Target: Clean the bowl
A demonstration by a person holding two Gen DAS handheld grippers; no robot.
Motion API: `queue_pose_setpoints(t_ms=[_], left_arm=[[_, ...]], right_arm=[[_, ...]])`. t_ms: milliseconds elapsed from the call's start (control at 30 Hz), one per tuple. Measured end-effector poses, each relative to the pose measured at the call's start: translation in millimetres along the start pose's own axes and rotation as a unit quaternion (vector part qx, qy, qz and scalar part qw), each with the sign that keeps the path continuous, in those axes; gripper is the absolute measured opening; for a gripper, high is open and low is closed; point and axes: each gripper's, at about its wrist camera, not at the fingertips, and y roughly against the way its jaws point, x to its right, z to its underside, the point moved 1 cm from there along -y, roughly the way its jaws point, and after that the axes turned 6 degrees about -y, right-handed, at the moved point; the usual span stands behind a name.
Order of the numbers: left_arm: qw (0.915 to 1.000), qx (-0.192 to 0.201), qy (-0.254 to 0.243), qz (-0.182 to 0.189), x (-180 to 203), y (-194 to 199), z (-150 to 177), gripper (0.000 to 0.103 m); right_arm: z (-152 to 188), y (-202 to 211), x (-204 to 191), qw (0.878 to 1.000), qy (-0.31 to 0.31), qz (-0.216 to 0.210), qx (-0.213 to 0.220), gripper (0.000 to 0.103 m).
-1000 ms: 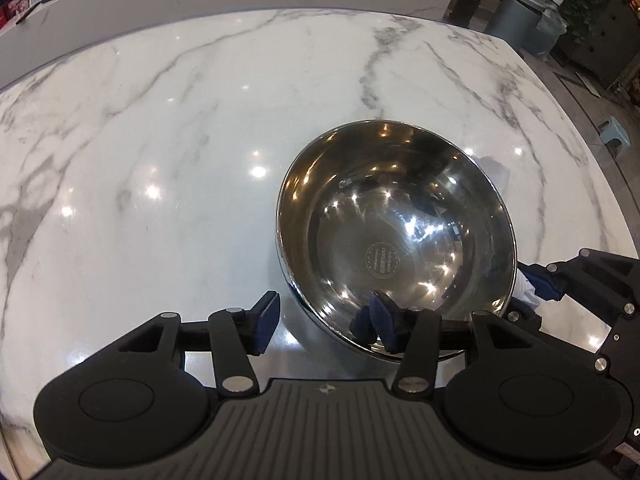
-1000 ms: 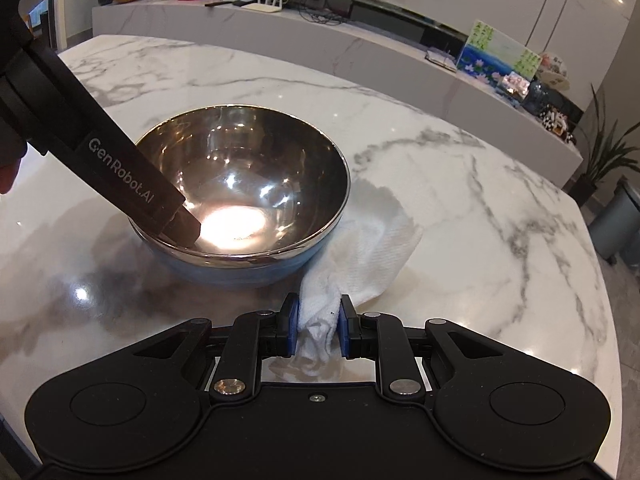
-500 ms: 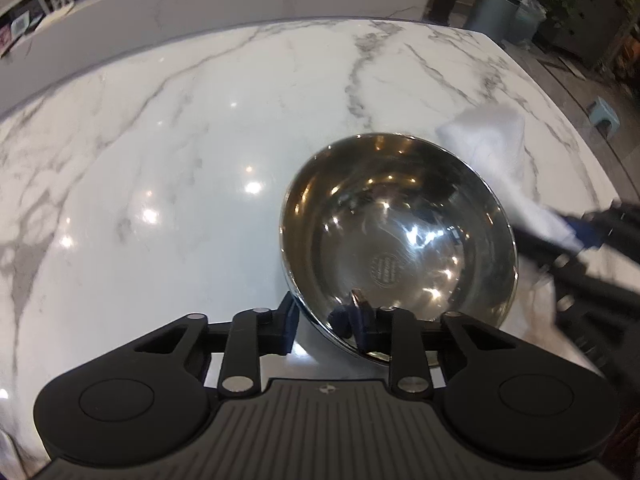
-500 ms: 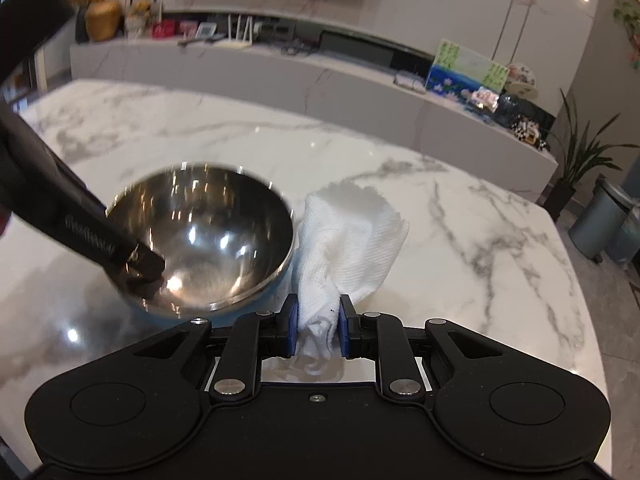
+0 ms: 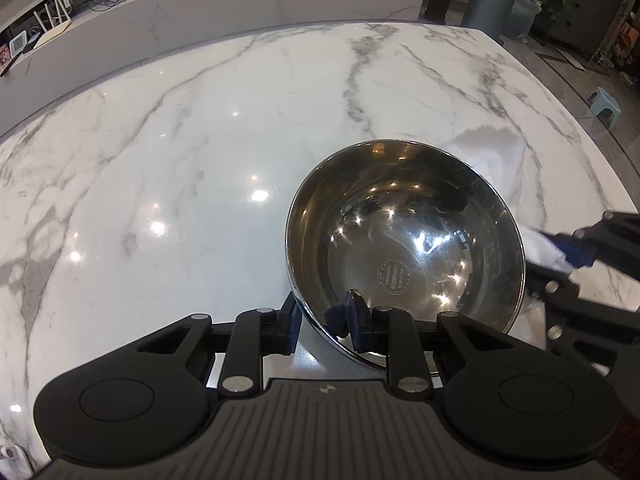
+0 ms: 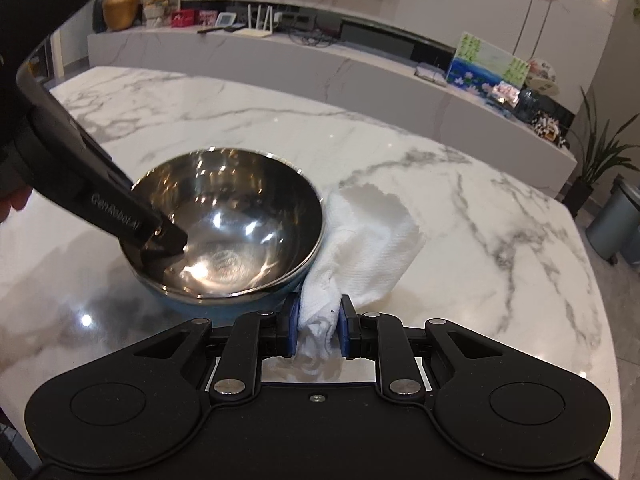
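A shiny steel bowl point(image 5: 404, 252) stands on the white marble table point(image 5: 200, 160); it also shows in the right wrist view point(image 6: 228, 232). My left gripper point(image 5: 324, 322) is shut on the bowl's near rim, one finger outside and one inside; in the right wrist view it reaches in from the left point(image 6: 160, 240). My right gripper point(image 6: 316, 332) is shut on a white cloth point(image 6: 360, 240), held just right of the bowl and touching its outer wall. In the left wrist view the cloth point(image 5: 492, 152) shows behind and right of the bowl.
The table edge point(image 6: 592, 280) runs along the right. A long marble counter point(image 6: 320, 64) with small items stands beyond the table. A grey bin point(image 6: 616, 220) and a potted plant point(image 6: 600, 156) stand on the floor at the right.
My left gripper has closed on the bowl's near rim. My right gripper lifted the cloth off the table, then brought it back down beside the bowl's right side.
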Motion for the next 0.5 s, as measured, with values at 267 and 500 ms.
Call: queue_pose_setpoints(t_ms=[267, 500], left_arm=[[0.9989, -0.026, 0.038, 0.012, -2, -4, 4, 0.052], [0.9986, -0.027, 0.043, 0.016, -3, -4, 4, 0.045]], right_arm=[[8, -12, -10, 1.0, 0.015, 0.0, -0.025, 0.018], [9, -12, -9, 1.0, 0.017, 0.007, -0.024, 0.018]])
